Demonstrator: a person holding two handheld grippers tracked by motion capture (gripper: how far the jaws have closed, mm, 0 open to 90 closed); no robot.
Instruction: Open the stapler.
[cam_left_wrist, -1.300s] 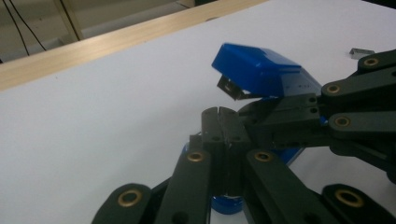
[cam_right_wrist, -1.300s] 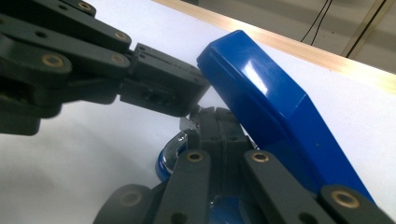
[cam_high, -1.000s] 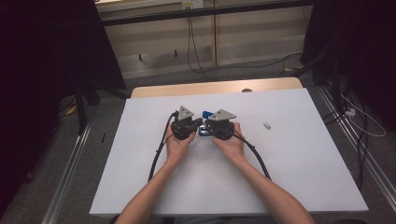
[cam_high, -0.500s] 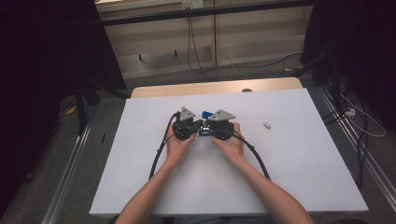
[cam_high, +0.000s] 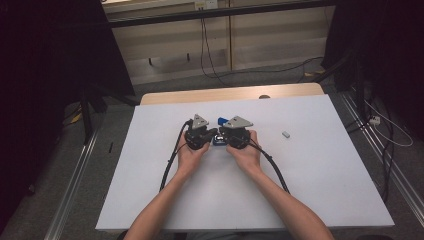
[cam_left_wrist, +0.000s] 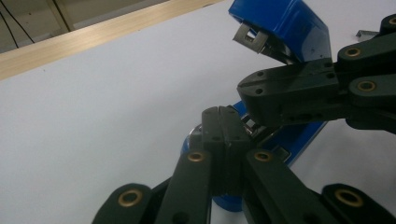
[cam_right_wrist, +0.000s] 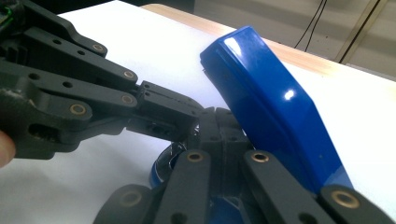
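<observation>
Blue stapler (cam_left_wrist: 289, 32) on the desk (cam_high: 150, 190), lid swung up (magazine contents not discernible). Left gripper (cam_left_wrist: 223, 122) and right gripper (cam_right_wrist: 219, 122): jaws together, tips at its base.

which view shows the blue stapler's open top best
The right gripper view: the stapler lid rises large and unobstructed beside the right tool. The left gripper view shows its metal mouth, partly behind the tools. The high view shows a small blue patch.

Open table (cam_high: 165, 190) all round; only the stapler (cam_high: 220, 121) and, probably, a staple strip (cam_high: 286, 134) interrupt it
</observation>
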